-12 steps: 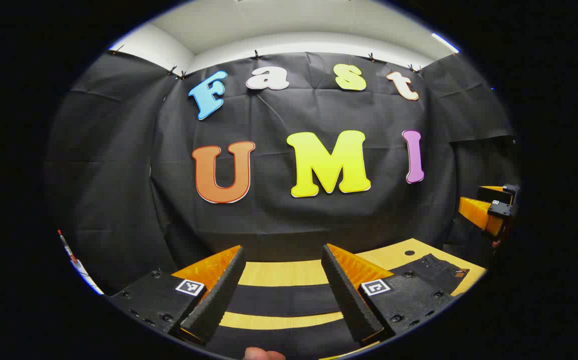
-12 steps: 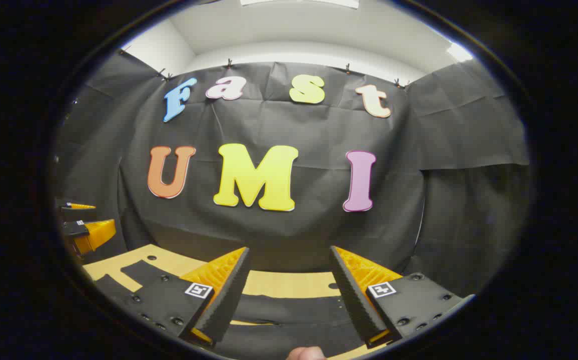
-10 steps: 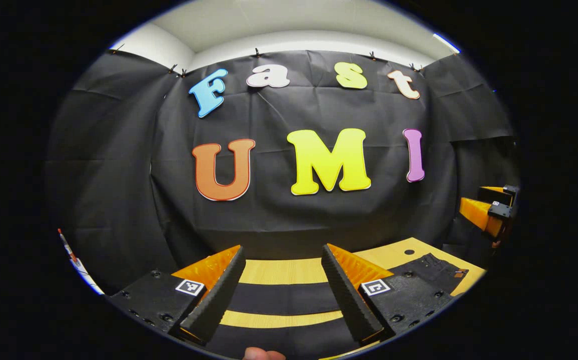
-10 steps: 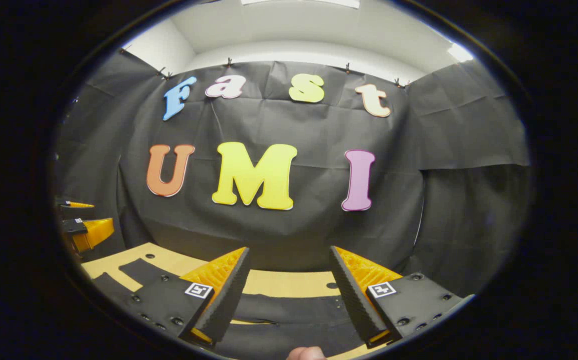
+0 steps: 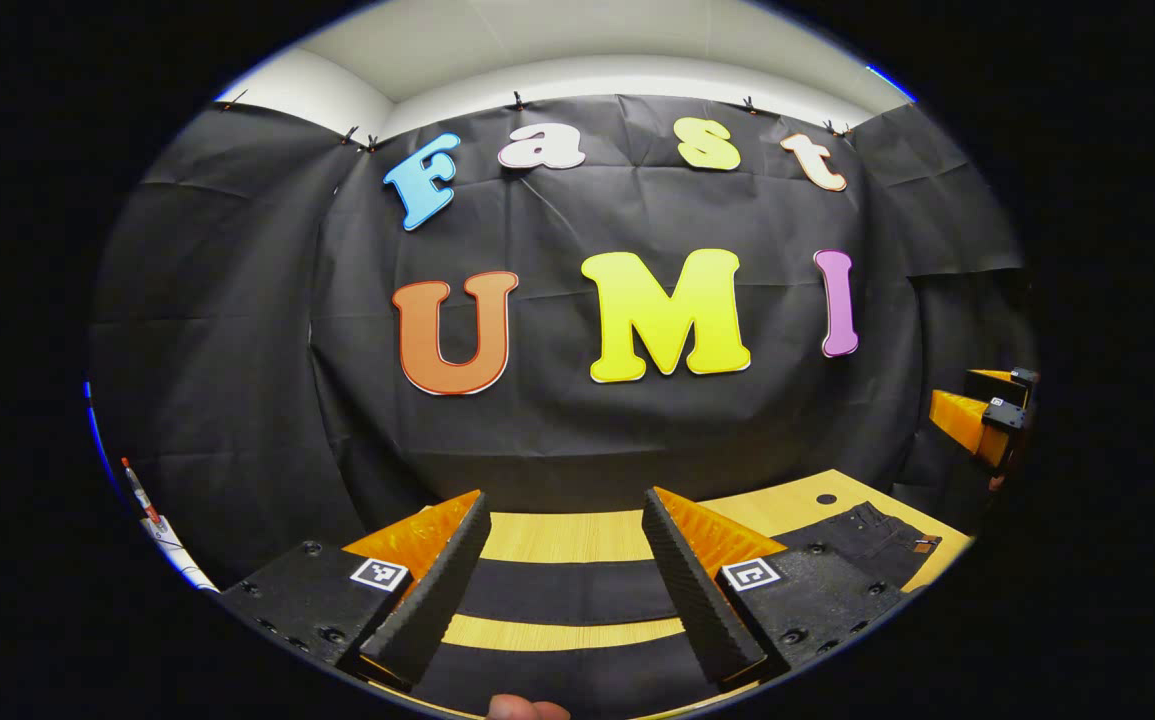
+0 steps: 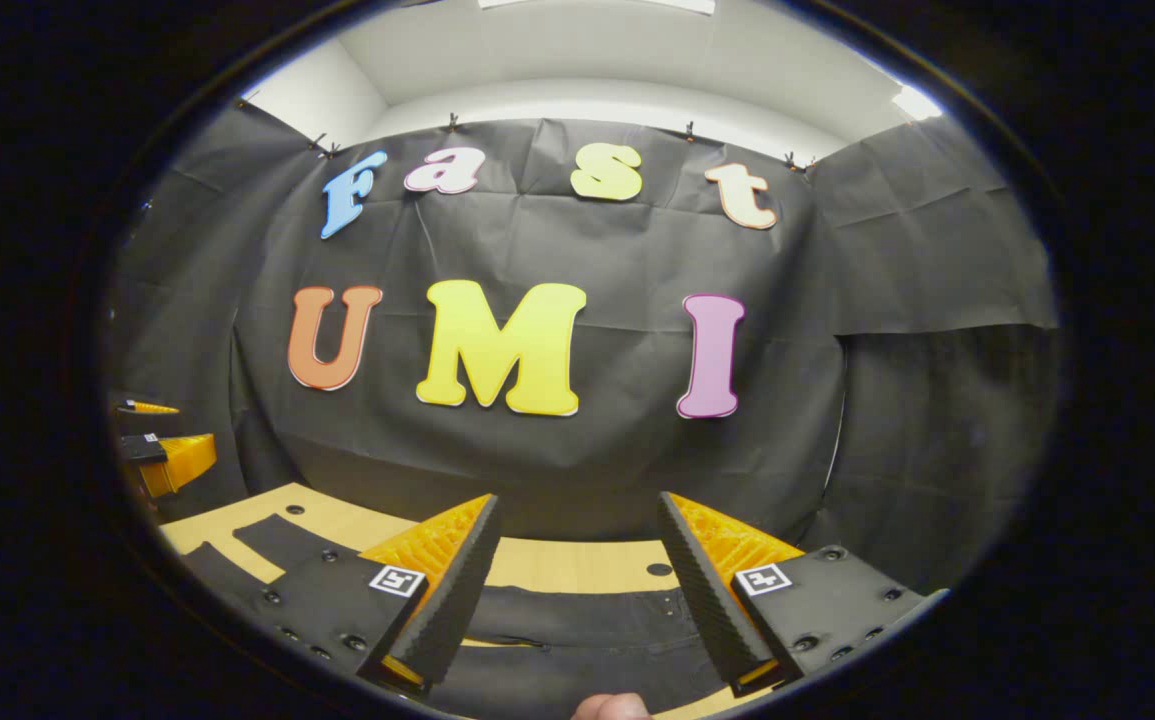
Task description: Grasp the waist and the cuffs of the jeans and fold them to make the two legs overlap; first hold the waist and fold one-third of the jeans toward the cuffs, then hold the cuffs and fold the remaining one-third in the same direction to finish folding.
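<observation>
The jeans (image 5: 567,592) lie flat and dark on the wooden desk (image 5: 562,537), spread out below and ahead of both grippers. Under the left gripper (image 5: 565,585), whose fingers stand well apart and hold nothing, two dark bands of leg cross the gap with strips of bare wood between them, so the legs are not yet overlapped; this looks like the cuff end. Off to that gripper's right the cloth widens toward the waist (image 5: 877,530), where a small tan patch shows. The right gripper (image 6: 577,600) is likewise spread wide and empty, and the waistband (image 6: 587,605) with its stitched seams lies straight ahead between its fingers. Denim of this kind is probably limp yet fairly heavy, thick at the band and hems, and not slippery against ribbed pads. The best hold is likely the doubled waistband edge for the right gripper and a hemmed cuff for the left, pinching through all layers so the weight does not drag the cloth free.
</observation>
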`<action>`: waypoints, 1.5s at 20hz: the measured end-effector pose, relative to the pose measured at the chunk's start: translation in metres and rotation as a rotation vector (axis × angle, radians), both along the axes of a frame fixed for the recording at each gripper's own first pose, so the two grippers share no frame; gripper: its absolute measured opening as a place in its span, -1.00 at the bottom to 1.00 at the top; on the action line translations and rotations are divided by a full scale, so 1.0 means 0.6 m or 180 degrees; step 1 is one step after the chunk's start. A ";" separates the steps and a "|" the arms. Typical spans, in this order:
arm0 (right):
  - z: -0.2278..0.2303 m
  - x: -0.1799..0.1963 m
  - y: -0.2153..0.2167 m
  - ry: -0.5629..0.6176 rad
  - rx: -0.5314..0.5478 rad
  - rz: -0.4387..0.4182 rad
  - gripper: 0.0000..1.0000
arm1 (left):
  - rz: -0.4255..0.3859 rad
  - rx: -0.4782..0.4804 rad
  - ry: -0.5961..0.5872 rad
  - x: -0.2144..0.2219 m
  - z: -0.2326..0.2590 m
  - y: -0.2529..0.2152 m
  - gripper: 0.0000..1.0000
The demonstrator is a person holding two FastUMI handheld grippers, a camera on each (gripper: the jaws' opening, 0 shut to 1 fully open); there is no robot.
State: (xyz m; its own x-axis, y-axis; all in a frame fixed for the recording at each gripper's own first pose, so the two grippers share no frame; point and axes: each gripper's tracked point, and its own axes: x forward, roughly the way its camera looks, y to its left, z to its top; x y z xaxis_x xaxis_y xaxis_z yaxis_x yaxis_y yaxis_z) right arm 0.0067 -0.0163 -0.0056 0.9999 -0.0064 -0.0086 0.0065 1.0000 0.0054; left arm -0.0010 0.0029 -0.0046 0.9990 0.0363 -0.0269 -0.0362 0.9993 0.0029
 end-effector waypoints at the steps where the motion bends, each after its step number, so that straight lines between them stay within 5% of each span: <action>1: 0.000 0.001 -0.004 0.0002 0.0002 -0.0006 0.93 | 0.0009 -0.0001 0.0000 -0.001 0.000 0.002 0.96; 10: -0.011 0.010 -0.038 0.0057 -0.0017 -0.0051 0.93 | 0.0095 0.0012 0.0083 -0.003 -0.016 0.015 0.96; 20: -0.115 0.023 -0.205 0.0576 0.0232 -0.0216 0.92 | 0.0821 -0.0314 0.0701 -0.058 -0.126 0.132 0.97; 25: -0.240 -0.006 -0.274 0.1408 0.0962 -0.0302 0.90 | 0.1211 -0.1330 0.1438 -0.147 -0.284 0.193 0.99; 30: -0.365 -0.051 -0.288 0.2111 0.2255 -0.0502 0.95 | 0.1718 -0.3285 0.2009 -0.219 -0.440 0.207 0.99</action>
State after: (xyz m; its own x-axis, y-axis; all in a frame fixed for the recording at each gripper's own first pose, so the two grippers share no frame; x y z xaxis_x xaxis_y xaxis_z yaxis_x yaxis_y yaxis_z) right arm -0.0238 -0.1892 -0.2247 0.7791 0.0839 -0.6213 0.3579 0.7542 0.5506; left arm -0.1325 0.1274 -0.2686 0.6715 0.1051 -0.7335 -0.7004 0.4134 -0.5819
